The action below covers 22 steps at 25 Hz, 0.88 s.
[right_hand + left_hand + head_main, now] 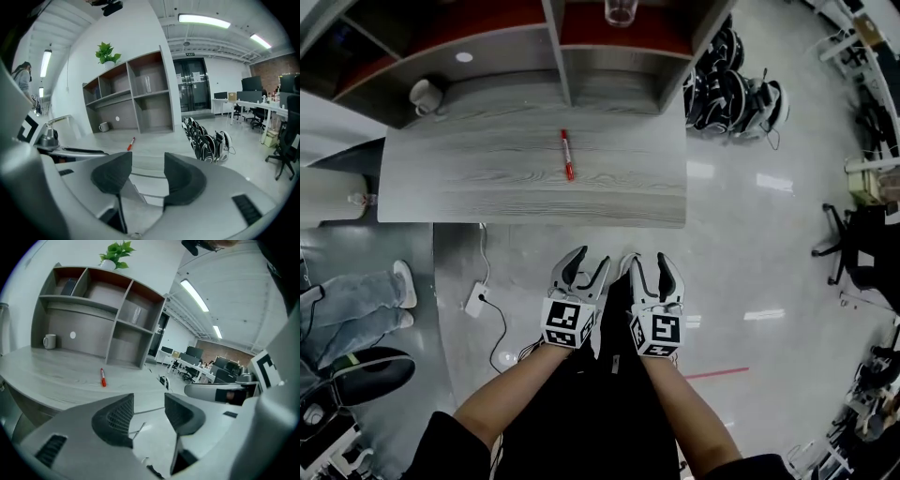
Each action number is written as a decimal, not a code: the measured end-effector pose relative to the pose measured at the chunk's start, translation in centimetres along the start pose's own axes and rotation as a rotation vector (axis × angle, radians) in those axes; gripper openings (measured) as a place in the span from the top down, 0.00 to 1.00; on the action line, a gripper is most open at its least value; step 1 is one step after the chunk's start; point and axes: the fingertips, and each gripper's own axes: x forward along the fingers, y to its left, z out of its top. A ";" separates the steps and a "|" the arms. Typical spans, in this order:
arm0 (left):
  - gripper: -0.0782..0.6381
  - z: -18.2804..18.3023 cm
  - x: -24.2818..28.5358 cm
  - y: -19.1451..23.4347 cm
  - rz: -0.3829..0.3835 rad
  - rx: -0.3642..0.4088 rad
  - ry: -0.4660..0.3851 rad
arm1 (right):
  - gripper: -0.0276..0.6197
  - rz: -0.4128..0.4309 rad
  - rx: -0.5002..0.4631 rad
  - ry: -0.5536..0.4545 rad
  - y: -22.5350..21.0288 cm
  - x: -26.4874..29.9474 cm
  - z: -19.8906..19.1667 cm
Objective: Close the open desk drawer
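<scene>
The grey wood desk (487,178) lies ahead of me, its front edge just beyond both grippers. No open drawer shows along that edge in any view. My left gripper (587,262) and right gripper (649,262) hang side by side over the floor, a short way from the desk front. Both are open with nothing between the fingers. The left gripper view looks past the left gripper (149,411) at the desk (56,371). In the right gripper view the right gripper (147,176) points at the desk (140,152).
A red marker (567,155) lies mid-desk and a white mug (424,95) stands under the shelf unit (558,56). A power strip (476,298) with cable lies on the floor at left, near a seated person's legs (356,300). Bags (736,98) are piled to the right of the desk.
</scene>
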 end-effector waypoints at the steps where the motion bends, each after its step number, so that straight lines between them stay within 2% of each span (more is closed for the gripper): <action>1: 0.59 1.0 -0.3 -0.3 0.002 0.007 -0.015 | 0.60 0.003 -0.013 -0.003 0.2 -0.3 0.8; 7: 0.59 7.7 -2.9 -1.1 0.043 0.009 -0.110 | 0.62 0.004 -0.026 -0.087 1.7 -2.0 7.2; 13: 0.60 13.7 -6.2 -2.5 0.040 -0.013 -0.217 | 0.65 0.022 0.041 -0.196 3.0 -4.6 14.8; 16: 0.62 16.8 -7.7 -3.2 0.035 0.018 -0.269 | 0.67 0.037 0.018 -0.253 4.0 -6.1 17.7; 18: 0.70 18.3 -8.8 -3.6 0.028 0.052 -0.305 | 0.80 0.050 0.003 -0.275 4.8 -6.9 18.3; 22: 0.73 19.9 -10.3 -4.0 0.047 0.104 -0.306 | 0.86 0.077 -0.053 -0.300 6.7 -8.2 18.5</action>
